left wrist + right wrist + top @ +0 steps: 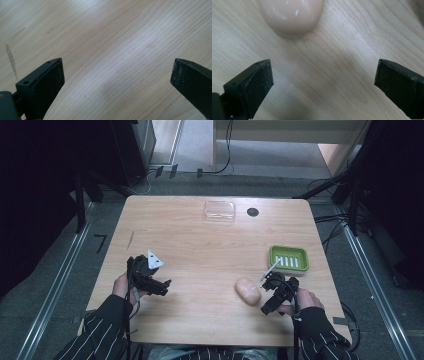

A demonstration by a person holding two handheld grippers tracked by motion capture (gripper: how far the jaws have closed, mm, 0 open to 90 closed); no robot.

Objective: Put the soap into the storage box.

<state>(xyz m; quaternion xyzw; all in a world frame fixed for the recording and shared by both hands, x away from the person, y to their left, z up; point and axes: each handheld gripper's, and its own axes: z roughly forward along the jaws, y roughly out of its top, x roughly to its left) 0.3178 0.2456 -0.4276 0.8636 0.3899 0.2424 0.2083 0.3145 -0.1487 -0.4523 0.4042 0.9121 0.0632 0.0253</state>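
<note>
A pale beige oval soap bar (pixel 248 291) lies on the wooden table (pixel 200 255), near the front right. My right gripper (pixel 267 309) sits just right of it, low over the wood, jaws wide open with nothing between them. In the right gripper view the soap bar (pixel 290 15) lies ahead of the open right gripper (pixel 323 75). A green slotted soap dish (pixel 288 259) stands behind the right hand. At the front left, my left gripper (pixel 164 287) is held open over bare wood; the left gripper view shows the open left gripper (pixel 117 72) above bare tabletop.
A clear plastic lid or box (pixel 219 211) rests near the table's far edge, beside a dark round hole (pixel 252 212). Cables and dark stands ring the table on the floor. A dark streak (pixel 11 60) marks the wood.
</note>
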